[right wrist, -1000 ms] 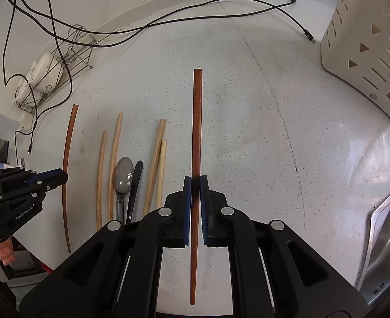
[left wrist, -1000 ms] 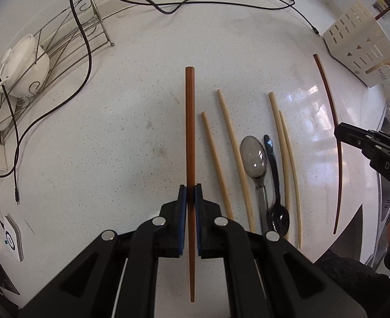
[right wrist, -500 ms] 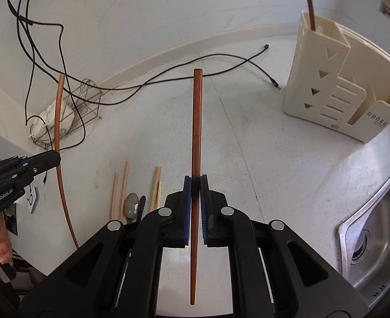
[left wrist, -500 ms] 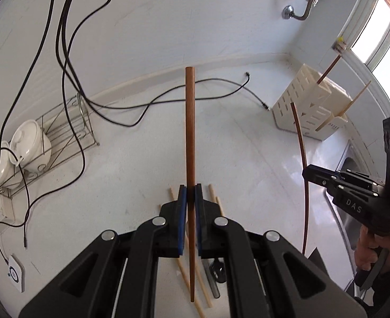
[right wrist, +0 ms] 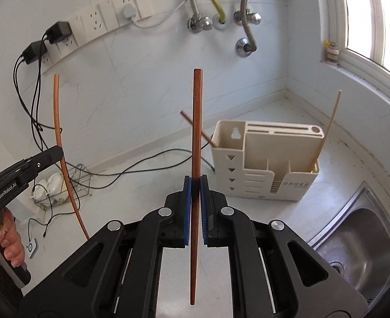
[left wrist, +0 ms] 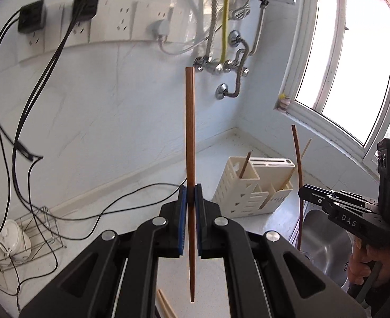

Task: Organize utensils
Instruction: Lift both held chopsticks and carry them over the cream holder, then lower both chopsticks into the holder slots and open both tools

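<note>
Chopsticks are what I am sorting: each of my tongs is clamped on one dark brown stick, both lifted clear of the counter. My left gripper (left wrist: 191, 198) pinches its left chopstick (left wrist: 189, 137) near the middle, thick end pointing away from me, thin tip hanging back toward me. My right gripper (right wrist: 195, 182) is closed the same way on the right chopstick (right wrist: 197, 122). Ahead, near the counter's back corner and just beside the sink (right wrist: 364, 241), stands the cream utensil holder (right wrist: 264, 164), with one brown stick (right wrist: 195, 124) leaning out of its tall left compartment and a pale one (right wrist: 327, 127) in a low right compartment. I judge this as the carrying step, pickup done and drop-off not yet begun. Next I must bring each stick over a compartment, tip it upright and lower it inside before I let go; the brown one's compartment looks like the matching place. More pale chopsticks (left wrist: 165, 306) lie on the counter below my left gripper.
</note>
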